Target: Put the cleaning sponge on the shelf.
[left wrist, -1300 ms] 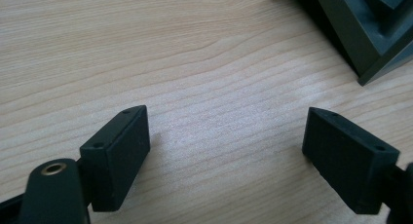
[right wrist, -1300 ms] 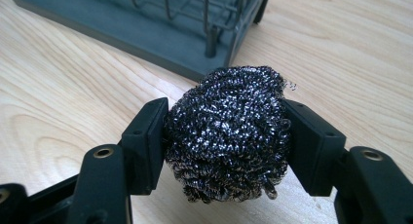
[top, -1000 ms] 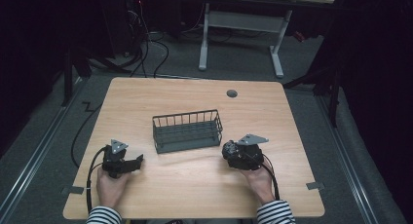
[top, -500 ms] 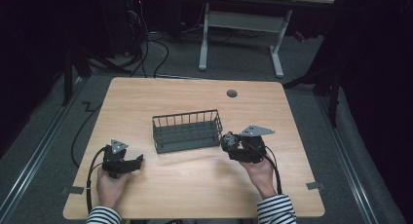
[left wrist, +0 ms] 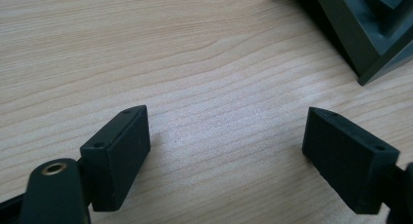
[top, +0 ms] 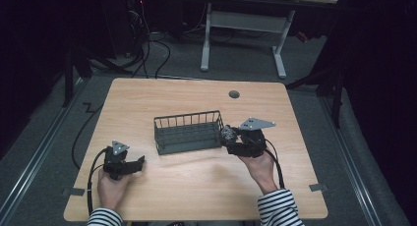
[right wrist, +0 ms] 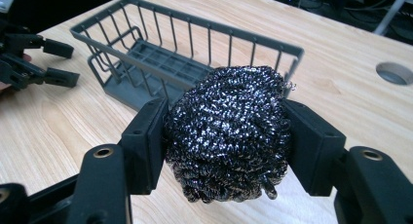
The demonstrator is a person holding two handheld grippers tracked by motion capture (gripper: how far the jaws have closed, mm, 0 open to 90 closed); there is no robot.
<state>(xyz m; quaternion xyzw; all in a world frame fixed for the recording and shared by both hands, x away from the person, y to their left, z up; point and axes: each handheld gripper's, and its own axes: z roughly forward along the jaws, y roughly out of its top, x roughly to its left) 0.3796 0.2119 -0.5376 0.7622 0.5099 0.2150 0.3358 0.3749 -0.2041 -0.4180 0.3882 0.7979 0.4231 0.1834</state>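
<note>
a light wooden table with a round cable hole sits on grey carpet. behind it, the white legs of a second desk. black cables snake over the floor, and the room around is dark.

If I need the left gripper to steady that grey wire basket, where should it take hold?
Probably the top rim of the grey wire basket's near short end wall, from above, one jaw inside and one outside. The thin upright wall suits the open left gripper, which sits on that side, away from the right gripper's steel scourer.
</note>
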